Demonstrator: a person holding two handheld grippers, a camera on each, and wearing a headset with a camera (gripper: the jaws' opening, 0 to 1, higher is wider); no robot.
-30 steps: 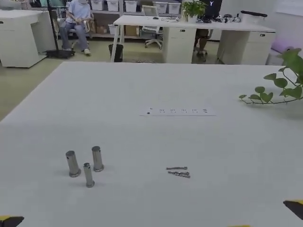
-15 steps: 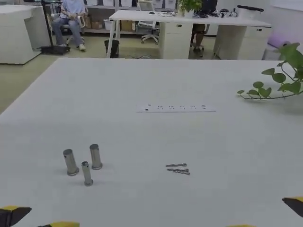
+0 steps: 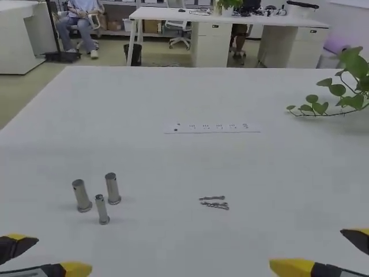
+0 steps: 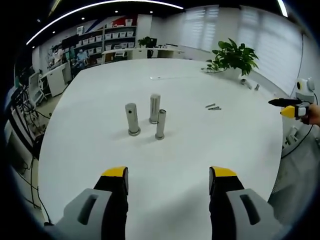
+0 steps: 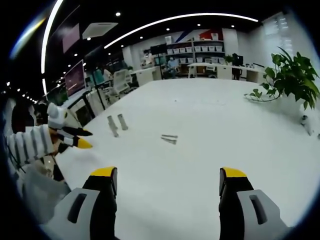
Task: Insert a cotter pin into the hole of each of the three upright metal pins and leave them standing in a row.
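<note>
The white workbench (image 3: 184, 98) takes up most of what I can see, with a leafy plant (image 3: 340, 81) trailing in at its 2 o'clock corner. Both tools hang low at the near edge, touching nothing: the left gripper (image 4: 168, 175) has its jaws spread wide and empty, and the right gripper (image 5: 167, 174) is just as wide and just as empty. A flat power strip (image 3: 211, 127) lies near the middle of the top.

From that strip, the three metal pins (image 3: 97, 195) stand at about 7 o'clock. All are upright, close together but apart, in a loose triangle and not a row. The cotter pins (image 3: 214, 202) lie flat at 6 o'clock from the strip, well apart from the uprights. They are too small to count surely, perhaps three bunched together.

I'd judge the job is at its opening: nothing is inserted yet. The next move likely calls for the right jaws to close narrow on one cotter pin by its looped end, while the left steadies an upright so its cross-hole faces the incoming tip.
</note>
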